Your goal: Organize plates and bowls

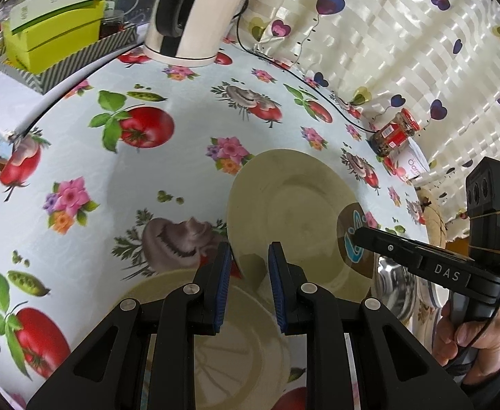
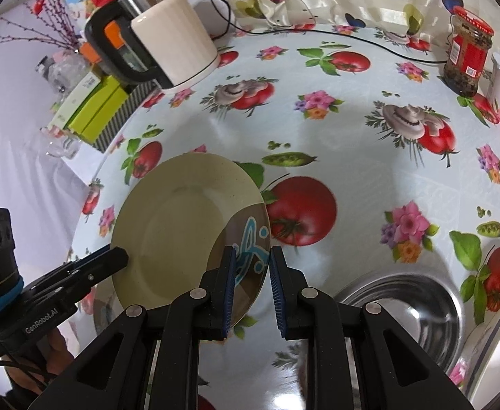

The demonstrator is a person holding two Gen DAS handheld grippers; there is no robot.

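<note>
Both grippers hold one cream plate up over the tabletop. The left gripper pinches its near rim; the right gripper pinches the brown side. Next, I think, lower it flat onto the other plate at the bottom of the frame.

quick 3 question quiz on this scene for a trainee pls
1. True or false: the decorated plate is held by one pair of tongs only.
2. What lies right of the right tongs? A) steel bowl B) mug C) fork
3. Fill in: the jar has a ___ lid.
Key: 1 false; 2 A; 3 red
</note>
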